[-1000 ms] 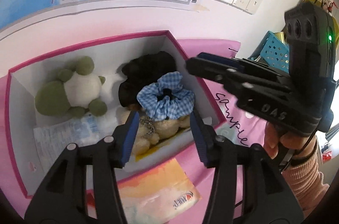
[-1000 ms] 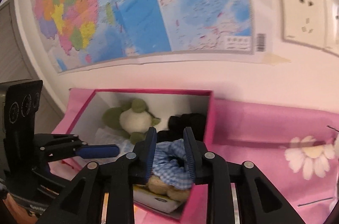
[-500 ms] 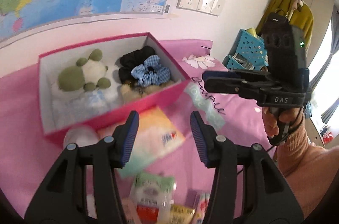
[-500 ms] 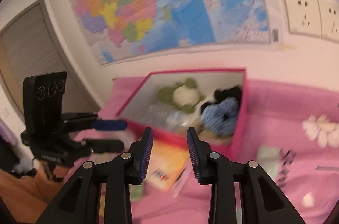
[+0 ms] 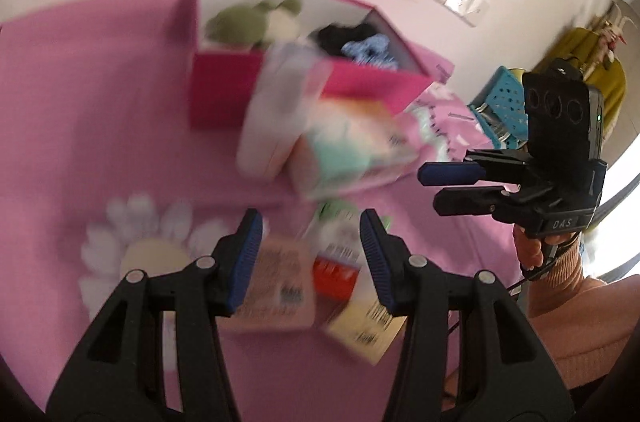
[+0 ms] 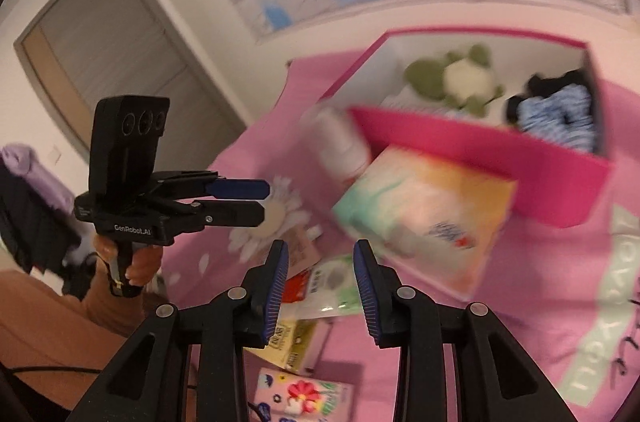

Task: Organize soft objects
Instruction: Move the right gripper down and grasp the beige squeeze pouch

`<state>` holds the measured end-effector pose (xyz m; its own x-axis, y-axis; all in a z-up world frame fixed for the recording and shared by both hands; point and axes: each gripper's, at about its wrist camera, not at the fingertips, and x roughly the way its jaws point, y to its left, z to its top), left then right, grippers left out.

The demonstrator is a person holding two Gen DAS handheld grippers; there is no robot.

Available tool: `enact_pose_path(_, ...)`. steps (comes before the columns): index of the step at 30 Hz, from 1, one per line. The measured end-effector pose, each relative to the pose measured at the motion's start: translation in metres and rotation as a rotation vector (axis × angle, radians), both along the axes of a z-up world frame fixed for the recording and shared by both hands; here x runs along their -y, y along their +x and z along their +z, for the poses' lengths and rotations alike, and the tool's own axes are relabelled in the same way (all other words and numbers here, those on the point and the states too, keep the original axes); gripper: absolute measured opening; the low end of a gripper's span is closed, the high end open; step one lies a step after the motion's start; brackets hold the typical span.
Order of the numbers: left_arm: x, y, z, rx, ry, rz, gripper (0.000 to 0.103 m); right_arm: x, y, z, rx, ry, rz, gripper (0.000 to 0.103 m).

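The right gripper [image 5: 452, 188] reads "DAS" on its body, the left gripper [image 6: 244, 200] "GenRobot.AI"; the packets' print is too blurred to read. Both grippers hover empty over the pink cloth [image 5: 80, 102], jaws partly apart, above a scatter of small packets [image 6: 320, 286]. The pink box [image 6: 480, 146] toward the cloth's far edge holds a green and white plush toy [image 6: 460, 78], something black [image 6: 560, 80] and a blue checked scrunchie [image 6: 564, 118]. A tissue pack [image 6: 424, 214] and white bottle [image 6: 340, 142] lie against its front wall.

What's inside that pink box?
Inside the pink box: a green-and-white plush toy, something black and a blue checked scrunchie. Its near wall hides the bottom.
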<state>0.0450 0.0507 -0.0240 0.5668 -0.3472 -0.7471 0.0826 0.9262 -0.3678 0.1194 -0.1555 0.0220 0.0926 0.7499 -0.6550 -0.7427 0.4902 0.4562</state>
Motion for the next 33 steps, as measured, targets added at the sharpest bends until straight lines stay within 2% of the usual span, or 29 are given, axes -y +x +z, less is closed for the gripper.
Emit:
enact_pose_path(3,-0.007,-0.013,-0.016,-0.045,-0.021,0.022,0.053,-0.022,-0.007,-0.014,-0.016,-0.034,0.047,0.034)
enact_pose_path(8,-0.016,-0.031,-0.025,-0.067,-0.045,0.045,0.053,-0.059,-0.007,-0.03,-0.019,-0.081,0.095,0.034)
enact_pose_path(14,-0.015,-0.049,-0.043,-0.122,-0.149,0.015,0.053,-0.104,-0.004,-0.053,-0.018,-0.169,0.123,0.034)
enact_pose_path(18,-0.006,-0.051,-0.059,-0.162,-0.173,-0.009,0.053,-0.119,-0.002,-0.066,-0.019,-0.226,0.11,0.039)
enact_pose_path(22,-0.008,-0.046,-0.06,-0.143,-0.192,0.011,0.053,-0.118,-0.002,-0.071,-0.044,-0.225,0.112,0.044)
enact_pose_path(26,-0.016,-0.044,-0.059,-0.134,-0.17,0.063,0.043,-0.116,-0.009,-0.07,-0.081,-0.193,0.162,0.046)
enact_pose_path(29,-0.024,-0.047,-0.06,-0.136,-0.177,0.092,0.04,-0.115,-0.014,-0.069,-0.08,-0.183,0.174,0.043)
enact_pose_path(33,-0.029,-0.05,-0.06,-0.138,-0.158,0.119,0.031,-0.109,-0.007,-0.068,-0.084,-0.167,0.119,0.04)
